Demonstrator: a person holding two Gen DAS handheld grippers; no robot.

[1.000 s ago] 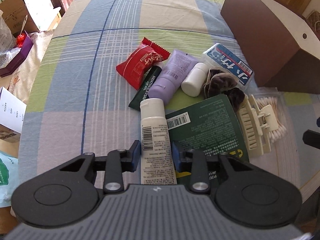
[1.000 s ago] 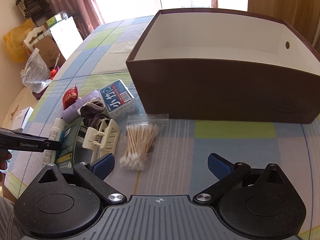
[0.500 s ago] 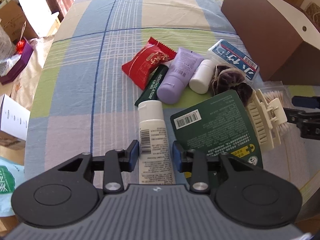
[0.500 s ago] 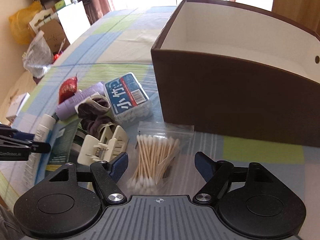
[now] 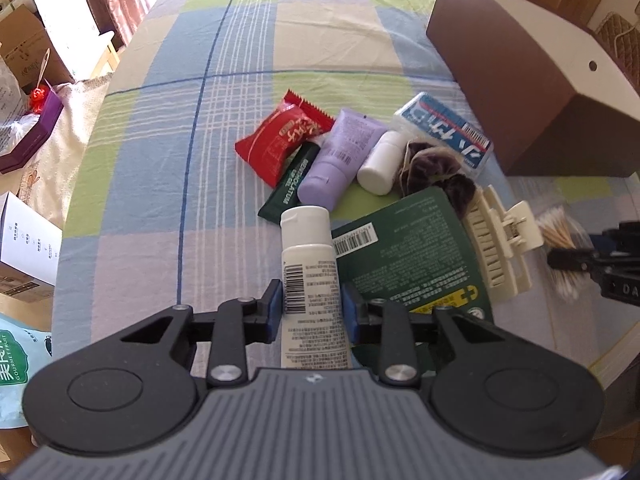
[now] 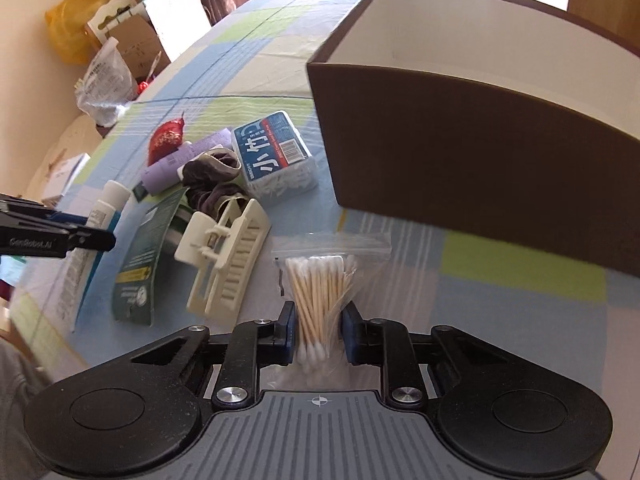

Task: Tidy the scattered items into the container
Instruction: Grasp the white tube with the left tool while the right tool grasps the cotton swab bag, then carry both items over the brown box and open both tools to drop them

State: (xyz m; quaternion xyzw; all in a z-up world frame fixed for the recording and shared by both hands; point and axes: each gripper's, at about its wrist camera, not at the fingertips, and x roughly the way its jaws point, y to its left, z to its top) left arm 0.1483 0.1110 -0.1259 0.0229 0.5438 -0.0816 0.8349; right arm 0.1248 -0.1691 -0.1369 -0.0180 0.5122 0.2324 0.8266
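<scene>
Both tongs closed on items, box still empty as far as seen.

Left tongs [image 5: 311,310] pinching white tube [image 5: 310,280] across its lower body, cap pointing away; green card pack [image 5: 416,264] touching tube on its right side, purple tube [image 5: 342,160] and red snack packet [image 5: 282,140] ahead. Right tongs [image 6: 318,330] pinching cotton swab bag [image 6: 320,284] at the near swab tips; cream hair claw [image 6: 226,260] just left of them, blue swab box [image 6: 274,156] ahead-left. Brown container [image 6: 480,152] ahead-right of right tongs, rim above the items. All lies on a checked bed sheet [image 5: 224,120]. Advice: lift straight up first so the card pack and claw aren't dragged, clear the rim, release inside; bag is limp, grip low on swabs may let it droop.
</scene>
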